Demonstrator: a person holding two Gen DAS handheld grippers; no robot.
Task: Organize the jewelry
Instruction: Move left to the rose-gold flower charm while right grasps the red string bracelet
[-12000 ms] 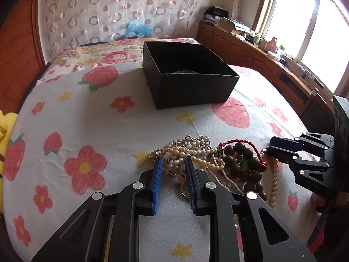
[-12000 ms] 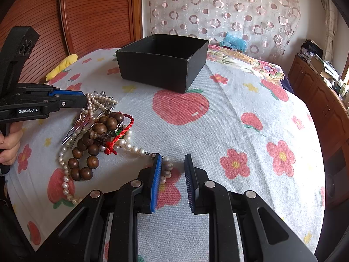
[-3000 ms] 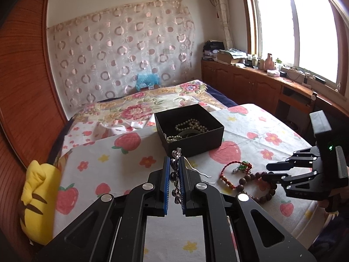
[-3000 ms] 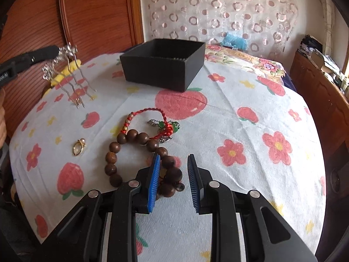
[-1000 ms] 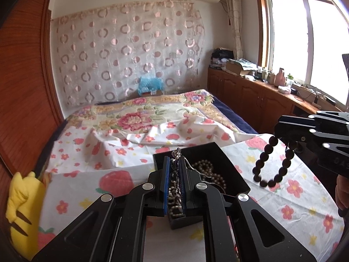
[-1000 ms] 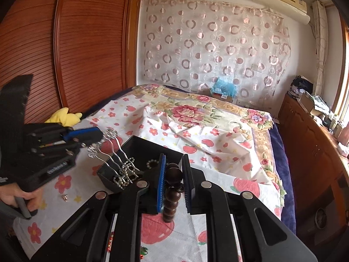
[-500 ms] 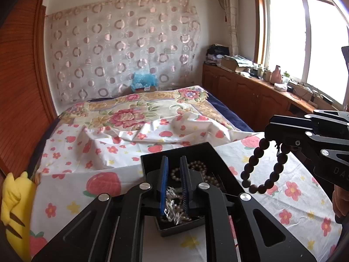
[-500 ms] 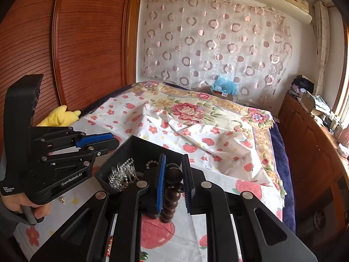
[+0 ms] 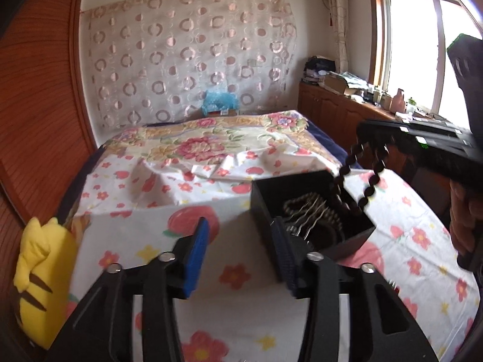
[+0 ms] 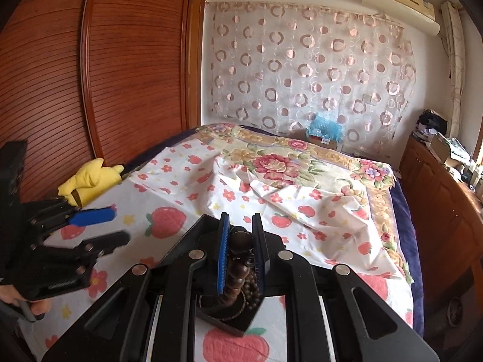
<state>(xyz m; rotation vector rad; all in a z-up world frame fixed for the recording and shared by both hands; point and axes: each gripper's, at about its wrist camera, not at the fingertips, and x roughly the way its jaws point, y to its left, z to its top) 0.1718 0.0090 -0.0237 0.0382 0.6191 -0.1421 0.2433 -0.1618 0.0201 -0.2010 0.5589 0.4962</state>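
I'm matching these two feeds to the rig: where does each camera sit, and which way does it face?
Left wrist: on the left gripper, looking along its open fingers over the bedspread at the black box; the right gripper dangles the wooden bead bracelet above it.
Right wrist: on the right gripper, directly above the black box, fingers shut on the wooden bead bracelet; the left gripper and a hand show at left.
Shared: box, bracelet, yellow plush, circle-patterned curtain.

I can read no lettering anywhere here; the marking on the side of my left gripper (image 10: pixel 90 232) is only a blur in the right wrist view, and the small printed label on the box under the blue bag (image 10: pixel 326 132) is too tiny to make out
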